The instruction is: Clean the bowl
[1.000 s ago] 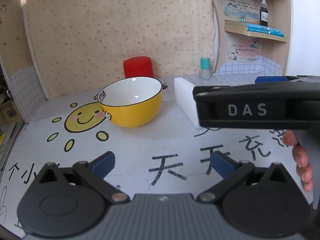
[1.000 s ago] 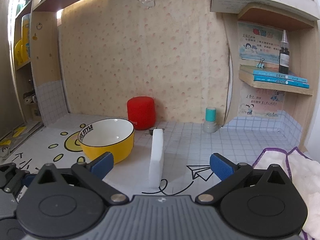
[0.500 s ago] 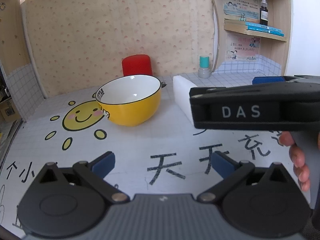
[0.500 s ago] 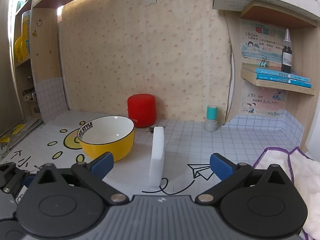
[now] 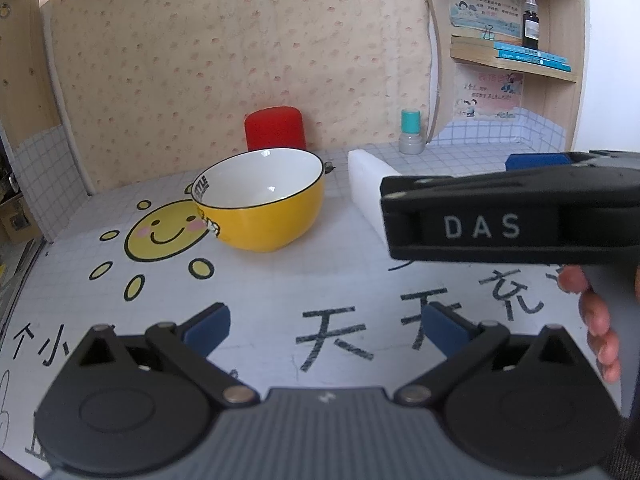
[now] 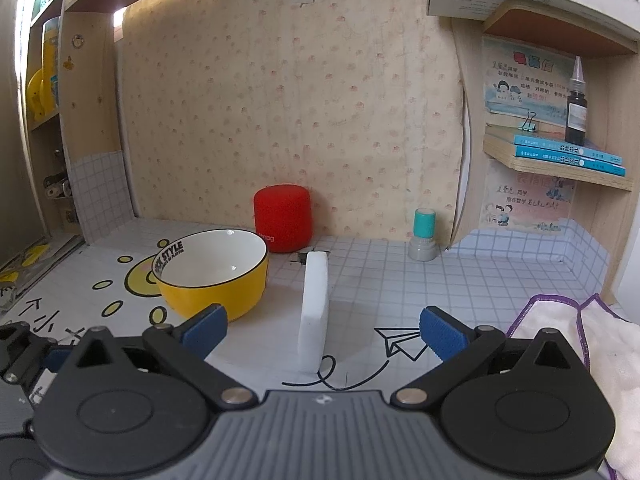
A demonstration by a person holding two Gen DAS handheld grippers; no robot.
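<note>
Upright yellow bowl (image 6: 212,276), mouth up, beside white sponge (image 6: 315,308).

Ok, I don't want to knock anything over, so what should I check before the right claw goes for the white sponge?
1. Right claw open: ok, the pads stand wide apart with nothing between them.
2. White sponge free to take: ok, it stands on edge, apart from the yellow bowl.
3. Sponge lined up between the pads: ok, roughly centred.
4. Left claw open and empty: ok.
5. Bowl upright: ok.
6. Dirt inside the bowl: cannot tell, only part of the interior shows.
</note>
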